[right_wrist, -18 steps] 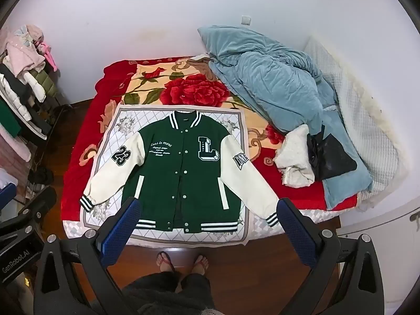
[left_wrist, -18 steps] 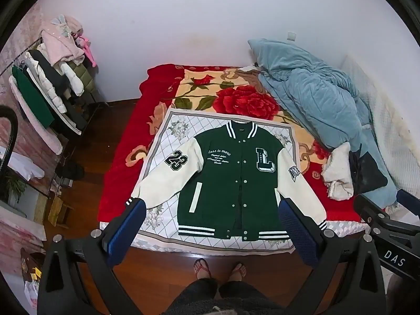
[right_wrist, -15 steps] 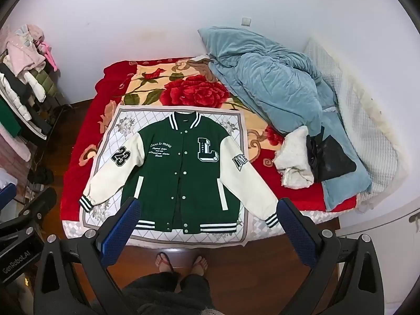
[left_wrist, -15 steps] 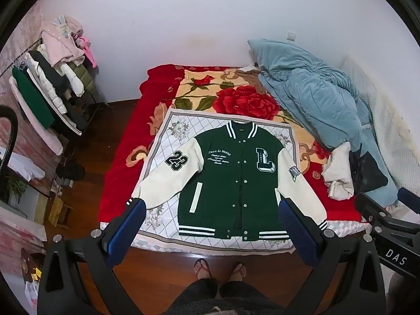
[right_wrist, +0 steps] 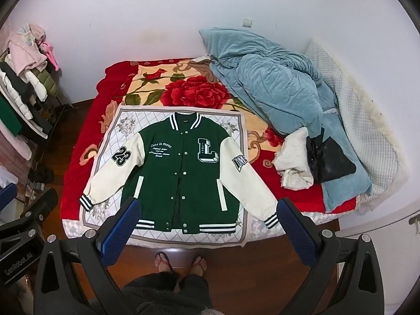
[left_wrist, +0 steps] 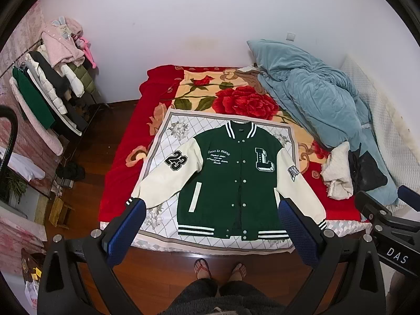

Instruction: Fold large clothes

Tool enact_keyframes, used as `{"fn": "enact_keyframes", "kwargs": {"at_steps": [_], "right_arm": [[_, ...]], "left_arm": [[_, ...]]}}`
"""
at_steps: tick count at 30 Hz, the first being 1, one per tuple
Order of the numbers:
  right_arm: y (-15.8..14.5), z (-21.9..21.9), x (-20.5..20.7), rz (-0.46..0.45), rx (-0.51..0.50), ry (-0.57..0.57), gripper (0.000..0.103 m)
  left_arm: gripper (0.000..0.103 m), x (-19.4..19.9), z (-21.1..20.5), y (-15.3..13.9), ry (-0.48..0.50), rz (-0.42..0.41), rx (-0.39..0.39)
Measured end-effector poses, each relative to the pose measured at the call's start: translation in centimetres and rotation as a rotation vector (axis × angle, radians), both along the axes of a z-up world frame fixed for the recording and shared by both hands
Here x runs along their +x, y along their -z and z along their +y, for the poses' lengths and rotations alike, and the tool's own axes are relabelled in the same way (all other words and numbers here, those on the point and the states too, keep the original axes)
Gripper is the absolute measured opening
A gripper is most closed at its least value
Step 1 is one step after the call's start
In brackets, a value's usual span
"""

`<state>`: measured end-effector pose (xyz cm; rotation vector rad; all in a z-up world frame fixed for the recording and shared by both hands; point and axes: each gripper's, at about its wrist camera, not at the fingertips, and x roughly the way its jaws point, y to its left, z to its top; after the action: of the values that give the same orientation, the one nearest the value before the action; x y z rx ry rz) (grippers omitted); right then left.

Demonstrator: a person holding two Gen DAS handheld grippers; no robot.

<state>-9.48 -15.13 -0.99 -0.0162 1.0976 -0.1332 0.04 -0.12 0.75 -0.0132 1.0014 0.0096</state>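
We hover over the flat varsity jacket (left_wrist: 231, 181), both grippers spread, empty; next, sleeve at three o'clock.

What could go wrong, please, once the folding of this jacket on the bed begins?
1. The jacket lies on a loose white cloth; pulling a sleeve may drag and bunch it.
2. The hem sits at the bed's near edge, so the jacket could slide to the floor.
3. Both tools, left and right, are open and high above; thick sleeves may slip from a shallow pinch.
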Motion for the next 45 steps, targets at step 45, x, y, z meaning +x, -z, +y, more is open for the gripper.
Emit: {"fn": "enact_keyframes", "kwargs": {"at_steps": [45], "right_arm": [[-2.6, 0.2, 0.1, -0.011, 0.002, -0.002, 0.103]], "left_arm": [[0.103, -0.3, -0.8, -0.7, 0.002, -0.016, 0.008]]}}
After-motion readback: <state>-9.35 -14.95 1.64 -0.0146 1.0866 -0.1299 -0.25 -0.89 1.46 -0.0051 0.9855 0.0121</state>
